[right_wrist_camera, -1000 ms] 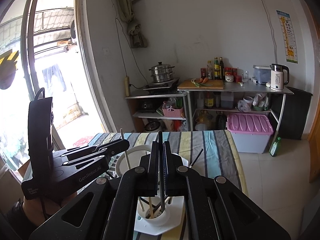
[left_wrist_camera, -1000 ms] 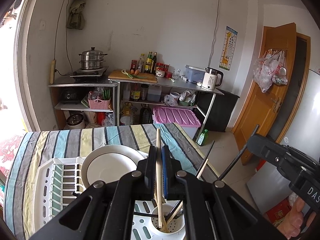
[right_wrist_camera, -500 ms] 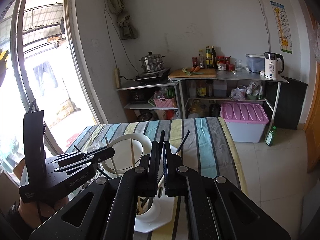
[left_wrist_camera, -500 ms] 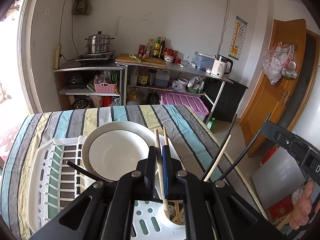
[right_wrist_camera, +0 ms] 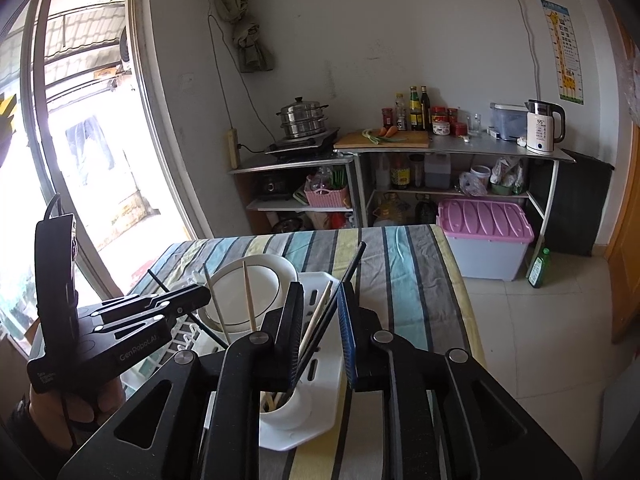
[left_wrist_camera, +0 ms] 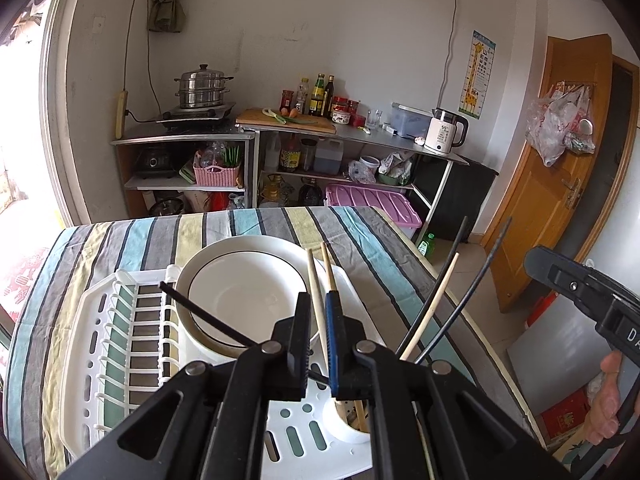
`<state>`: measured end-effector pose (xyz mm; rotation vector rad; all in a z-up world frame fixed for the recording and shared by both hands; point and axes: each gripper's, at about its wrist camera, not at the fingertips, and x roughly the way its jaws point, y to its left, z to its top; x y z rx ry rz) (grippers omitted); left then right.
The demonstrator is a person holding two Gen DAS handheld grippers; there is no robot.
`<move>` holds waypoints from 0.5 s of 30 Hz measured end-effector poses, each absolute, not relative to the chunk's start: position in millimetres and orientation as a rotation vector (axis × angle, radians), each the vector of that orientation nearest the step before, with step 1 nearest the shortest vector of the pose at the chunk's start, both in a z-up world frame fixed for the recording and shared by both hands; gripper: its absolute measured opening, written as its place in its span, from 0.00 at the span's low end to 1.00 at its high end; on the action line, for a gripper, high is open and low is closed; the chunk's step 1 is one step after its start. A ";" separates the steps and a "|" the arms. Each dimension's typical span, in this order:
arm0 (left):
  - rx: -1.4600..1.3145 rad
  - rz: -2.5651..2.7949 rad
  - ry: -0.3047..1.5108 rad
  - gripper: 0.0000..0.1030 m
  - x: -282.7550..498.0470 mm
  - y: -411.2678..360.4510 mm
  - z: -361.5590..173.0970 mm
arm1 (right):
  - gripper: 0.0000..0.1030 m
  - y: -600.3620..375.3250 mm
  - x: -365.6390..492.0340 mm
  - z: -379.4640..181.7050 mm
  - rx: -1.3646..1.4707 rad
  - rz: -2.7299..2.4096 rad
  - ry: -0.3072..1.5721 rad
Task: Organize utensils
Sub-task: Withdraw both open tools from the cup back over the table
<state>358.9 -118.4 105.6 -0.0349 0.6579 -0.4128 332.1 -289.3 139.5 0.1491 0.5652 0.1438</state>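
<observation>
Striped cloth in grey, blue, yellow and green bands is covering the table [left_wrist_camera: 120, 240], lying slightly wrinkled over its flat top. A white plastic dish rack [left_wrist_camera: 100, 344] with rows of thin ribs and oval drain slots is sitting on the cloth toward the table's near edge, reaching close to its right edge. One round white plate [left_wrist_camera: 240, 292], glossy with a thin dark ring near its rim, is leaning in the rack. At the rack's near right corner a small white cup [right_wrist_camera: 296, 404], round and perforated, is standing and holding the chopsticks [left_wrist_camera: 428, 308].

Those are thin straight sticks, some pale wood, some black. In the left wrist view three pale ones and four black ones are showing, fanned outward at different tilts; whether more are hidden behind the fingers I cannot tell.

The left gripper [left_wrist_camera: 318, 344], matte black with one blue pad, is sitting with its fingers parted narrowly, and one pale chopstick [left_wrist_camera: 316, 300] is running up through the gap. Whether the pads are actually touching it I cannot tell.

The right gripper [right_wrist_camera: 318, 332], also black with a blue pad, is standing wider open just above the cup, with a pale and a black chopstick rising loosely between its fingers, neither one pinched.
</observation>
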 end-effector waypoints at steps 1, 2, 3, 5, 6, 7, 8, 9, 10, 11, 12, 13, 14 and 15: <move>-0.034 -0.412 0.657 0.07 356.5 -117.3 106.1 | 0.18 -289.7 330.1 139.7 0.148 0.143 0.564; -0.034 -0.411 0.654 0.07 353.3 -116.0 106.8 | 0.18 -289.5 327.1 140.1 0.149 0.142 0.563; -0.033 -0.409 0.650 0.07 349.5 -114.3 107.3 | 0.18 -290.1 324.2 140.6 0.152 0.143 0.562; -0.032 -0.408 0.641 0.08 341.9 -110.6 109.0 | 0.18 -290.2 316.7 142.0 0.149 0.145 0.555; -0.030 -0.406 0.634 0.07 336.4 -108.0 110.2 | 0.18 -289.0 311.3 142.7 0.144 0.145 0.549; -0.029 -0.405 0.628 0.08 331.6 -105.4 111.0 | 0.18 -287.9 305.2 143.1 0.142 0.148 0.542; -0.032 -0.404 0.621 0.08 325.0 -101.3 112.0 | 0.18 -286.3 298.1 142.7 0.140 0.154 0.537; -0.036 -0.404 0.614 0.08 318.8 -97.4 112.8 | 0.18 -284.5 291.5 142.4 0.139 0.161 0.531; -0.039 -0.401 0.608 0.08 312.0 -93.0 113.7 | 0.18 -283.1 284.8 141.8 0.136 0.166 0.526; -0.045 -0.397 0.602 0.09 304.1 -88.9 114.7 | 0.18 -281.1 277.7 140.6 0.134 0.171 0.523; -0.051 -0.397 0.597 0.09 296.9 -84.7 115.1 | 0.18 -278.7 270.4 139.2 0.133 0.176 0.519; -0.057 -0.400 0.591 0.12 287.5 -78.9 114.1 | 0.18 -276.5 262.8 137.6 0.133 0.182 0.517; -0.060 -0.397 0.583 0.14 277.7 -72.7 113.2 | 0.18 -274.1 255.4 135.8 0.132 0.188 0.515; -0.061 -0.387 0.580 0.14 269.5 -67.8 112.1 | 0.18 -270.3 248.2 134.1 0.129 0.194 0.514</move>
